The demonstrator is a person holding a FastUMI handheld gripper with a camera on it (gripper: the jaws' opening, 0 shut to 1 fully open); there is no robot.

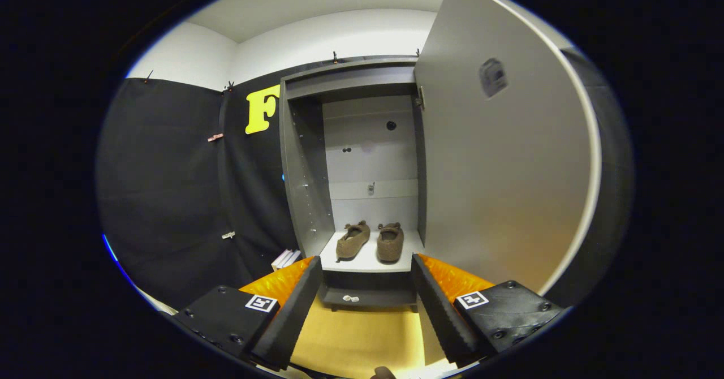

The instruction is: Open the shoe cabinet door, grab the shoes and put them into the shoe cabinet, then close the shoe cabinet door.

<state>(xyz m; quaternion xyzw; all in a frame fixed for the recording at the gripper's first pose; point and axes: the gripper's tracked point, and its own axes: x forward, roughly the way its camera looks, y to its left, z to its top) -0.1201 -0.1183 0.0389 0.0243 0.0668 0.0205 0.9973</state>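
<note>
Straight ahead of my fingers stands a tall grey shoe cabinet (305, 158), open at the front. Its door (498, 153), a flat pale grey panel, is swung wide out to the right of my right finger, hinged at the cabinet's right edge. Beyond my fingertips, on the cabinet's white bottom shelf (367, 261), sits a pair of brown shoes (370, 241), side by side, upright, close together with a narrow gap between them. My gripper (367, 266) is spread wide apart, holding nothing.
</note>
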